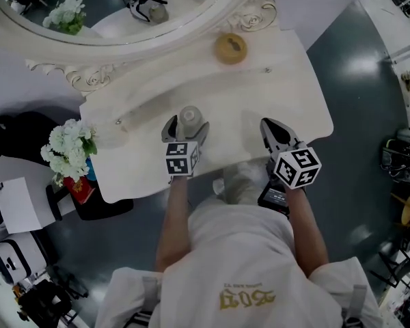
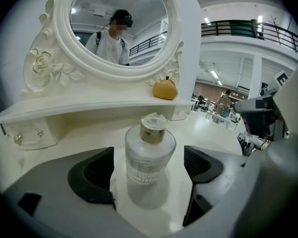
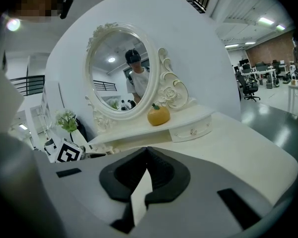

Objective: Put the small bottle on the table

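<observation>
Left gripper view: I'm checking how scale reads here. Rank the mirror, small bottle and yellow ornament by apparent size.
1. mirror, largest.
2. small bottle, though nearness to the camera inflates it.
3. yellow ornament, smallest, farther back on the shelf.

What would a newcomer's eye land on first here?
First the small bottle, clear with a gold cap, standing upright on the white dressing table between the wide-open jaws of the left gripper, its pads clear of the glass. Behind it rises the ornate oval mirror, with a yellow-orange ornament on its shelf. The right gripper is shut and empty at the table's near edge.
</observation>
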`<state>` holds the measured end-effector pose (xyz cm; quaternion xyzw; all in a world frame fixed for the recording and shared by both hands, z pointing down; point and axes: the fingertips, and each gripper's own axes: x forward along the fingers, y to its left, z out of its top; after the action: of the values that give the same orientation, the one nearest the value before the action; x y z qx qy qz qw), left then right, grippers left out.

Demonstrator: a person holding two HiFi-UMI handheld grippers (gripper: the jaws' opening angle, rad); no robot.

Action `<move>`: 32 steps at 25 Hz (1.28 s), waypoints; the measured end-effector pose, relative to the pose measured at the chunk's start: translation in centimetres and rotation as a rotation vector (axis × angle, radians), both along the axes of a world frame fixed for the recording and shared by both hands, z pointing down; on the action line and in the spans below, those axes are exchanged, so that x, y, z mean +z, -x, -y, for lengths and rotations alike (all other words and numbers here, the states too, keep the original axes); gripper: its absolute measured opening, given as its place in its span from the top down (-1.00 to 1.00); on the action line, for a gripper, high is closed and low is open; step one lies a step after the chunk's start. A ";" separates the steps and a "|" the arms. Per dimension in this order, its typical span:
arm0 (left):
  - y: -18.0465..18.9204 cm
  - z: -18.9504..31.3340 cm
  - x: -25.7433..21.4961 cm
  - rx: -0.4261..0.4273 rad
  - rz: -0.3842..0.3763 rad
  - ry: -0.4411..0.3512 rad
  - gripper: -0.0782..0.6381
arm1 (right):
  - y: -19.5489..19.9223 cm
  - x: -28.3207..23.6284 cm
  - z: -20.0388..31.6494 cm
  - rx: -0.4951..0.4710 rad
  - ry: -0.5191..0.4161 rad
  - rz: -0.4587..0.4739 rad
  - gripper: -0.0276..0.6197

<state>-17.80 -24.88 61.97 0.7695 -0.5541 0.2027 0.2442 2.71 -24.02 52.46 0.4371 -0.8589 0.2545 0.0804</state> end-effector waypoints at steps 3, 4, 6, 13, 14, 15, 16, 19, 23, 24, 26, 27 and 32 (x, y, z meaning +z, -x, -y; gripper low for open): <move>0.9 -1.2 -1.3 -0.038 -0.037 -0.018 -0.43 | 0.4 -0.8 -1.1 -0.005 -0.017 0.009 0.88; 1.1 -1.6 -1.9 -0.045 -0.038 -0.030 -0.39 | 0.6 -1.1 -1.5 -0.010 -0.023 0.013 0.88; 1.3 -2.2 -3.5 -0.046 -0.016 -0.071 -0.22 | 1.1 -1.6 -2.1 -0.021 -0.036 0.021 0.88; 1.6 -4.4 -10.1 -0.052 0.044 -0.263 0.35 | 2.9 -3.3 -4.3 -0.058 -0.088 0.016 0.88; 1.8 -4.7 -10.9 -0.057 0.044 -0.286 0.37 | 2.9 -3.7 -4.5 -0.057 -0.100 0.017 0.88; 1.9 -4.9 -11.5 -0.062 0.035 -0.297 0.38 | 2.8 -4.0 -4.6 -0.054 -0.111 0.018 0.88; 2.0 -5.2 -11.9 -0.067 0.023 -0.303 0.42 | 2.7 -4.4 -4.8 -0.050 -0.120 0.019 0.88; 2.0 -6.4 -13.0 -0.076 0.005 -0.313 0.61 | 2.3 -5.1 -5.9 -0.038 -0.140 0.020 0.88; 2.0 -7.6 -14.7 -0.081 0.023 -0.351 0.73 | 2.4 -5.7 -7.0 -0.031 -0.159 0.020 0.88; 1.9 -7.8 -15.0 -0.076 0.034 -0.361 0.73 | 2.4 -5.7 -7.3 -0.030 -0.162 0.021 0.88; 1.7 -8.2 -15.5 -0.064 0.042 -0.370 0.73 | 2.4 -5.9 -7.8 -0.029 -0.166 0.024 0.88; 1.6 -8.4 -15.6 -0.059 0.038 -0.369 0.73 | 2.5 -5.9 -8.0 -0.029 -0.167 0.026 0.88; 0.6 -9.1 -15.3 -0.011 -0.003 -0.344 0.73 | 2.5 -6.0 -8.6 -0.030 -0.171 0.029 0.88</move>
<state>-18.36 -15.80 46.71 0.7972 -0.5845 0.1024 0.1111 0.25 -15.41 46.42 0.4256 -0.8851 0.1853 0.0344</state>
